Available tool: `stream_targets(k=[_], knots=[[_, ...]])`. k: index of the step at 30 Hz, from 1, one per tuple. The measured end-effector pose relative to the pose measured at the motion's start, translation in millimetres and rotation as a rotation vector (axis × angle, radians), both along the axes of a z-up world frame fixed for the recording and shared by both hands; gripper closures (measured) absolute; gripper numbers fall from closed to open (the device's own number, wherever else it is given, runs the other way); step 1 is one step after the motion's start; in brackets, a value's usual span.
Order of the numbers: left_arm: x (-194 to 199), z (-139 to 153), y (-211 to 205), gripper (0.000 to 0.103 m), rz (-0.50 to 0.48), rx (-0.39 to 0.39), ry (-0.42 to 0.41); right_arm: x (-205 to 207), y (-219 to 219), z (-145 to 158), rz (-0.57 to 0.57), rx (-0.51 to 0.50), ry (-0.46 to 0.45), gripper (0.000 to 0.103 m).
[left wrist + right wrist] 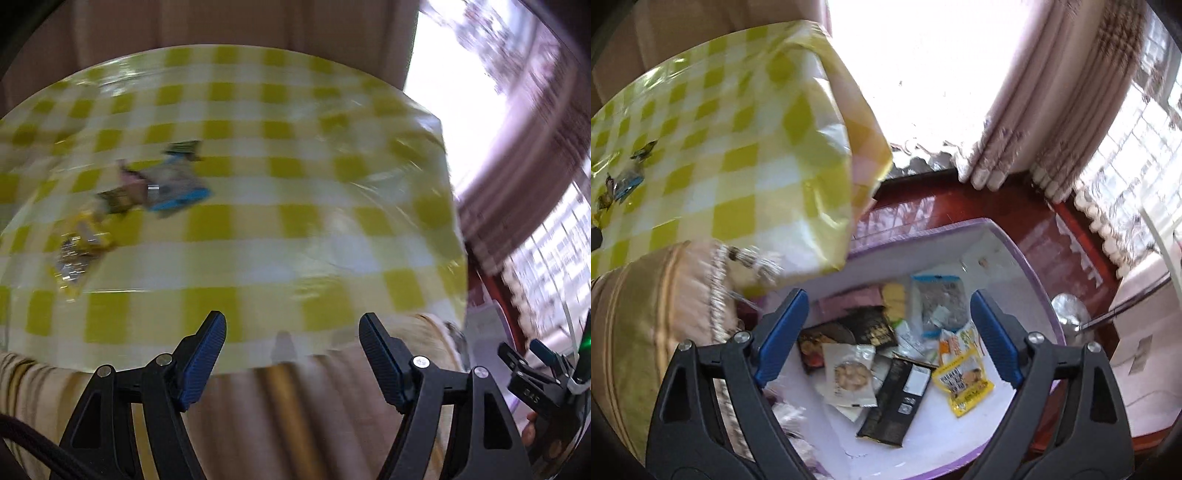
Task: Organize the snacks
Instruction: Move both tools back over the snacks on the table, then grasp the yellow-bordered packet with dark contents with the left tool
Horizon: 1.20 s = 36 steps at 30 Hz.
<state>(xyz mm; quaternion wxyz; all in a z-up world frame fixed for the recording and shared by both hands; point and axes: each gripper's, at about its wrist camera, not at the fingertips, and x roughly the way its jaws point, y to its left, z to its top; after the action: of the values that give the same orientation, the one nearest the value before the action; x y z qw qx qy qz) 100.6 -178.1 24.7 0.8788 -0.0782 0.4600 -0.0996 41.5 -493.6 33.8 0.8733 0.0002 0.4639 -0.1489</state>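
1. Snacks left on the table (295, 206): a small cluster of wrapped packets (147, 184) lies on the checked cloth, well away from the table's right edge and far from both grippers.
2. Box (1015, 254): white, purple-rimmed, on the floor beside the table's corner, already holding many packets (886, 343).
3. Right gripper (888, 339): spread wide above the box, nothing between its fingers; judged free for the next fetch.
4. Left gripper (291, 354): spread, empty, at the table's near edge.
5. Advice: approach the cluster low, pinch one packet by its flat body, then carry it clear of the table's overhanging cloth.
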Motion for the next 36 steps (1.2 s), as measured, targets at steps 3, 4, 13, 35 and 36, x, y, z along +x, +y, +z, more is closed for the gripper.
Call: stream_targets(k=[3, 4, 13, 35, 36], knots=[[1.0, -4.5, 38.6, 0.028, 0.079, -0.015, 0.003, 7.5, 16.1, 4.5, 0.060, 0.023, -0.028, 0.013], [0.5, -5.7, 47.8, 0.029, 0.096, -0.020, 0.006, 9.1, 20.4, 4.8, 0.069, 0.031, -0.027, 0.013], [3.5, -18.9, 149.9, 0.030, 0.278, -0.043, 0.014, 38.5, 69.8, 6.2, 0.212, 0.184, -0.013, 0.013], [71.4, -62.8, 229.7, 0.029, 0.358, -0.108, 0.119, 71.4, 146.9, -2.4, 0.353, 0.153, 0.021, 0.013], [75.6, -64.4, 230.3, 0.029, 0.348, -0.114, 0.121, 72.3, 147.3, -3.0, 0.352, 0.155, 0.023, 0.013]])
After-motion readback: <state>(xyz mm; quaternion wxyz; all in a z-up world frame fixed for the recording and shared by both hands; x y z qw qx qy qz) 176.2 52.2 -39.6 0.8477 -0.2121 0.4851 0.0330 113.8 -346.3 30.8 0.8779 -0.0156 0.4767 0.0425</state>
